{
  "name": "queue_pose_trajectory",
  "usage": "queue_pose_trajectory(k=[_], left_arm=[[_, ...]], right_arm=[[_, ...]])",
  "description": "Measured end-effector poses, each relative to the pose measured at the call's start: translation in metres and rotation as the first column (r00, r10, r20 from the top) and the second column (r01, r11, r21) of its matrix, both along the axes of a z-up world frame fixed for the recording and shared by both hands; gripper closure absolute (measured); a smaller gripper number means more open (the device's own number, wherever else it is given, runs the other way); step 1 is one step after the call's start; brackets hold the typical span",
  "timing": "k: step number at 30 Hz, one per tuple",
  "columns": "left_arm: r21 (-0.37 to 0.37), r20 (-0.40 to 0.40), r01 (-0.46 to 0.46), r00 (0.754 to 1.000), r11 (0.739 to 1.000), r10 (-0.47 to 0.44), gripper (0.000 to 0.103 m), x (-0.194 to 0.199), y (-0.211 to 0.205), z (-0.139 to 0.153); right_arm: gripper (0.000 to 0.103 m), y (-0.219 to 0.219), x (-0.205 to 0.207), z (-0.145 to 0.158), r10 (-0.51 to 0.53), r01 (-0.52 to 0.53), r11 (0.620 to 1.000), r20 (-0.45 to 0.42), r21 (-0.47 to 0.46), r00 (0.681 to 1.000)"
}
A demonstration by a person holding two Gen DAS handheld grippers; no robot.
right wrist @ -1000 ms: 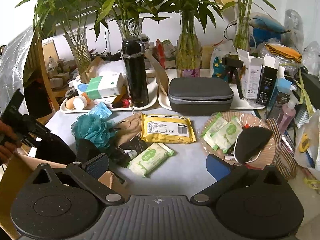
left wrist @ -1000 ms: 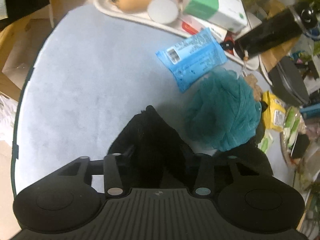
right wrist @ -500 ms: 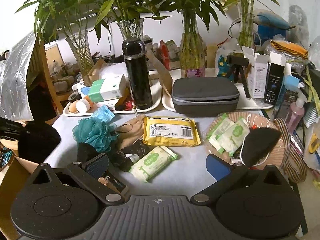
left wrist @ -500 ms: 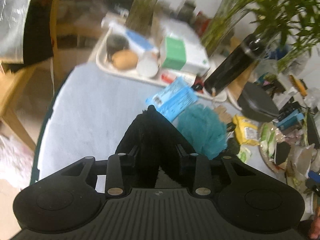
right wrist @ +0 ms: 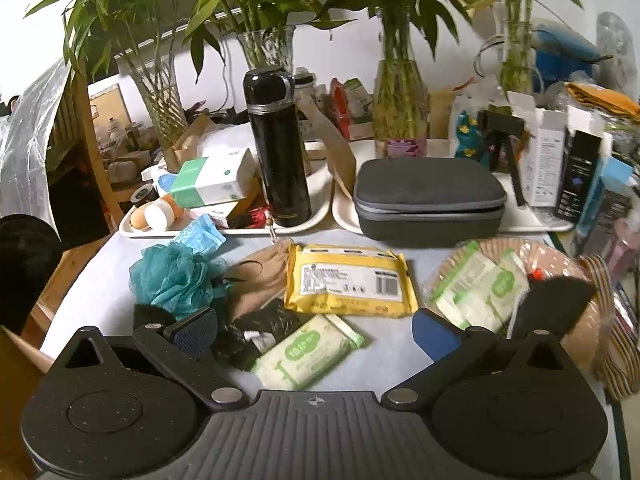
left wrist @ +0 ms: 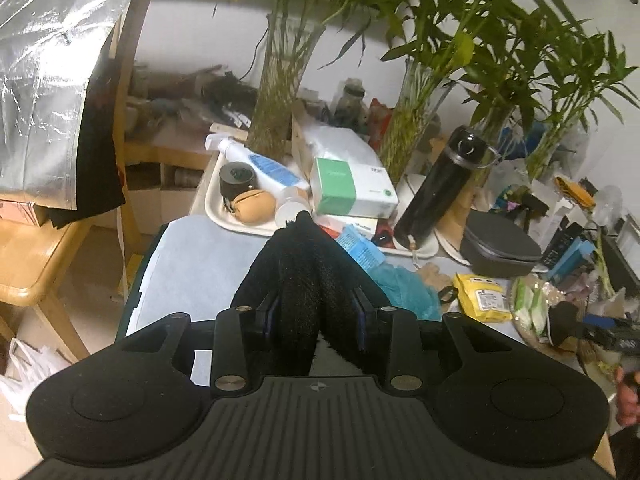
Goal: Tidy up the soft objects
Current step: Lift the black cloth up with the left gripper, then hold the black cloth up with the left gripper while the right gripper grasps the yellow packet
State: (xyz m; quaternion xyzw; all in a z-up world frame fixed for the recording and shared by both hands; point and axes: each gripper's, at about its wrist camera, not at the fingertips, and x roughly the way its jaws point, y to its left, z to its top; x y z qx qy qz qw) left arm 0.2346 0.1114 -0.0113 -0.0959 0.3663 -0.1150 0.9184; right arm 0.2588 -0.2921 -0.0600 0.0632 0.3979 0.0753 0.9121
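My left gripper (left wrist: 314, 300) is shut on a black fuzzy soft thing (left wrist: 304, 264), which sticks up between the fingers and hangs clear above the pale blue table (left wrist: 208, 264). Behind it lies a teal bath puff (left wrist: 404, 288). In the right wrist view, my right gripper (right wrist: 314, 328) stands open low over the table, with nothing pressed between its pads. A green wipes pack (right wrist: 304, 352) lies under the gap. The teal bath puff (right wrist: 176, 276), a tan pouch (right wrist: 260, 276), a crumpled black bag (right wrist: 264, 324) and a yellow pack (right wrist: 348, 280) lie just beyond.
A woven basket (right wrist: 576, 276) at the right holds green wipes packs and a black pad (right wrist: 556, 300). Two white trays at the back carry a black flask (right wrist: 278, 152), a green and white box (right wrist: 212, 180) and a grey case (right wrist: 428, 196). Vases of bamboo stand behind. A wooden chair (left wrist: 36, 256) is off the table's left.
My left gripper has risen and tipped upward, lifting the black fuzzy thing off the table. My right gripper has moved forward and lower toward the packs.
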Motion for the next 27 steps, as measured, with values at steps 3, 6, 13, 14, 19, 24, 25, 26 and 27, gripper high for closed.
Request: queue_pose_trajectory(k=[3,6,13,14,19,24,25,26,27], left_arm=[[0.013,0.019,0.004,1.0,1.0,-0.005,0.068,-0.004,0.0,0.0],[0.014,0.029,0.012,0.999,1.0,-0.012,0.068,-0.006,0.002,-0.002],[0.001,0.023,0.004,1.0,1.0,-0.004,0.068,-0.005,0.01,-0.015],[-0.002,0.022,0.003,1.0,1.0,-0.003,0.068,-0.005,0.011,-0.017],[-0.013,0.02,-0.005,1.0,1.0,0.005,0.068,-0.005,0.015,-0.022],[-0.018,0.021,-0.008,1.0,1.0,0.008,0.068,-0.005,0.016,-0.023],[-0.019,0.021,-0.007,1.0,1.0,0.008,0.068,-0.004,0.017,-0.023],[-0.021,0.021,-0.008,1.0,1.0,0.008,0.068,-0.004,0.017,-0.023],[-0.021,0.021,-0.009,1.0,1.0,0.01,0.068,-0.004,0.017,-0.023]], right_arm=[[0.0,0.004,0.016,-0.012,0.023,-0.023,0.999,0.003,-0.032,1.0],[0.0,0.005,0.033,-0.027,0.028,-0.028,0.998,-0.021,-0.047,0.999],[0.0,0.001,0.067,-0.059,0.028,-0.03,0.999,-0.069,-0.03,0.997],[0.0,0.001,0.071,-0.064,0.026,-0.029,0.999,-0.075,-0.033,0.997],[0.0,0.0,0.096,-0.088,0.01,-0.014,0.999,-0.103,-0.037,0.995],[0.0,-0.007,0.12,-0.111,-0.023,0.019,0.999,-0.133,-0.031,0.991],[0.0,-0.008,0.124,-0.115,-0.031,0.026,0.999,-0.142,-0.034,0.989],[0.0,-0.01,0.128,-0.119,-0.031,0.028,0.999,-0.154,-0.021,0.988],[0.0,-0.012,0.132,-0.125,-0.027,0.028,1.0,-0.168,0.002,0.985]])
